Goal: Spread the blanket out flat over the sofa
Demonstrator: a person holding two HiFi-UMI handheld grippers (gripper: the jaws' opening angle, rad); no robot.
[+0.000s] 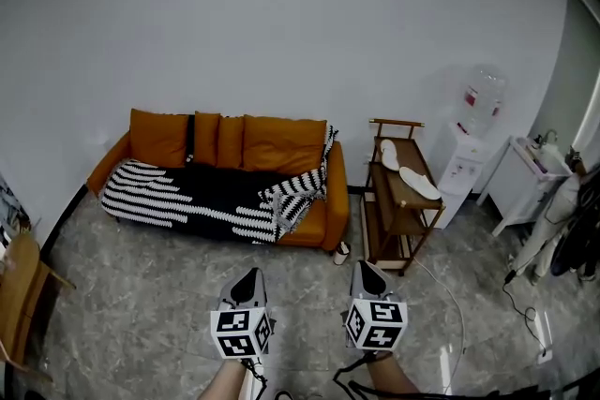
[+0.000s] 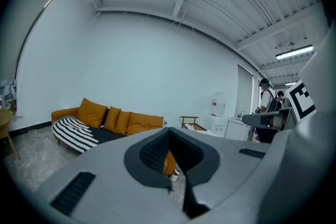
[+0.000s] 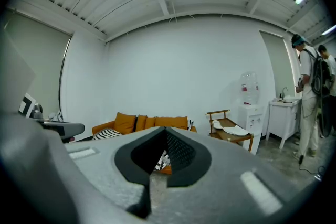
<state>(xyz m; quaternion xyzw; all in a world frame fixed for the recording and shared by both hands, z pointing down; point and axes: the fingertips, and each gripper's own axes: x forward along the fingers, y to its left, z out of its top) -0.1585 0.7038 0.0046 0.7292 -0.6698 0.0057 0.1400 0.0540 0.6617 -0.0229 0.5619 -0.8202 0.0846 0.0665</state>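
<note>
An orange sofa (image 1: 281,145) stands against the far wall. A black-and-white striped blanket (image 1: 192,194) lies over its seat and hangs over the front edge. Its right end is bunched in folds (image 1: 298,192), and a strip climbs the backrest by the right arm. My left gripper (image 1: 249,276) and right gripper (image 1: 367,269) are held side by side over the floor, well short of the sofa, both shut and empty. In the left gripper view the sofa (image 2: 134,123) and blanket (image 2: 73,132) lie beyond the closed left gripper (image 2: 169,131). The right gripper (image 3: 166,130) points at the sofa (image 3: 152,123).
A wooden shelf cart (image 1: 386,218) holding white items stands right of the sofa, then a water dispenser (image 1: 472,145) and a white table (image 1: 525,171). A cup (image 1: 342,252) sits on the floor by the sofa's corner. A wooden chair (image 1: 21,281) is at far left. People (image 3: 308,94) stand at right.
</note>
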